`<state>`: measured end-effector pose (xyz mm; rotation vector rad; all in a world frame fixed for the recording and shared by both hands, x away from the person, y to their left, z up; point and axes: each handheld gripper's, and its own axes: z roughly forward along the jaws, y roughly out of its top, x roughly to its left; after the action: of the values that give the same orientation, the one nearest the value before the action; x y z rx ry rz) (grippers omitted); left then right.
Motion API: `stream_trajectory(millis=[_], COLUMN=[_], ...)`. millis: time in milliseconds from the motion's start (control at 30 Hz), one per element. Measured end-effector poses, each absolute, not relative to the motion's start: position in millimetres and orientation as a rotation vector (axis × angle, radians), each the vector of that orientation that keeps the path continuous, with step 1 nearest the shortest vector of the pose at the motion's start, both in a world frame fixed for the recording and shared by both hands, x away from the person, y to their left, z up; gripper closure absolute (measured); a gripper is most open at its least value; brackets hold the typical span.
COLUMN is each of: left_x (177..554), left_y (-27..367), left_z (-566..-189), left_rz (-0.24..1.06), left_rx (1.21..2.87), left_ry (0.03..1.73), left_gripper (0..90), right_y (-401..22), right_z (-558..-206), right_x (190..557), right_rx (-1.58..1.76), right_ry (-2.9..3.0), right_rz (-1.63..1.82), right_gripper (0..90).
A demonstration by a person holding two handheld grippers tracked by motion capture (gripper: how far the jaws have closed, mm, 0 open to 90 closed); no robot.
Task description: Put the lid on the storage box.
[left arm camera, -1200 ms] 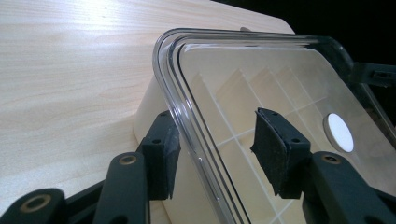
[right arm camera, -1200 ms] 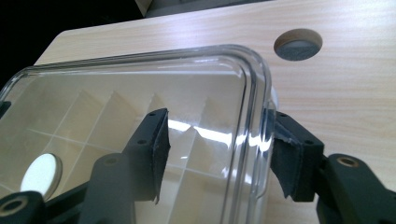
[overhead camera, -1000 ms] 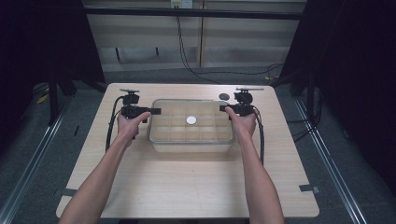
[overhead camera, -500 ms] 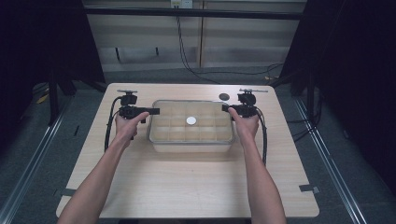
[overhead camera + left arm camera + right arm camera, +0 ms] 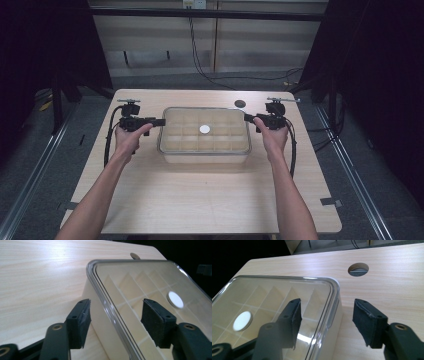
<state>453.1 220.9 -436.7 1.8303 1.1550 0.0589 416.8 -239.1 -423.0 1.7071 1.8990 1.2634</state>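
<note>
Flanking lidded box (image 5: pixel 205 131): two gaping tools.

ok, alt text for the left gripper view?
Two open black jaws of the left gripper straddle the edge of a clear lid on a divided box. The box sits on a light wooden table; a white disc marks the lid.

Two bare forearms are seen entering from the bottom of the high view; no sleeves are worn. A black left gripper (image 5: pixel 161 121) and a black right gripper (image 5: pixel 246 117) are carried, each trailed by a looping black cable. In the gripper views, the jaws are faced with dark, rough-edged pads (image 5: pixel 82 322), fixed with small screws; brass-coloured rivets (image 5: pixel 399 327) are noted at the arms.
</note>
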Motion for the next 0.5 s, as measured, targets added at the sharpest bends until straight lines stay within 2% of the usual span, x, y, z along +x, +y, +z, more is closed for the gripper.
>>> stream_trajectory(millis=[133,300,500], left_x=[439.8,424.6,398.6], left_y=[225.6,230.8,239.9], left_z=[-434.6,-429.3,-425.1], left_rz=[0.067,0.104,0.116], left_rx=[1.838,1.868,1.885], left_ry=[1.121,1.087,1.052], left_gripper=[45.8,45.8,43.4], right_y=[-242.2,-242.7,-240.2], right_z=[-419.6,-414.5,-411.9], right_x=[401.5,384.6,359.6], right_rx=[1.666,1.629,1.585], right_ry=[1.93,1.956,1.966], right_rz=[1.263,1.281,1.336], right_gripper=[44.4,45.8,41.2])
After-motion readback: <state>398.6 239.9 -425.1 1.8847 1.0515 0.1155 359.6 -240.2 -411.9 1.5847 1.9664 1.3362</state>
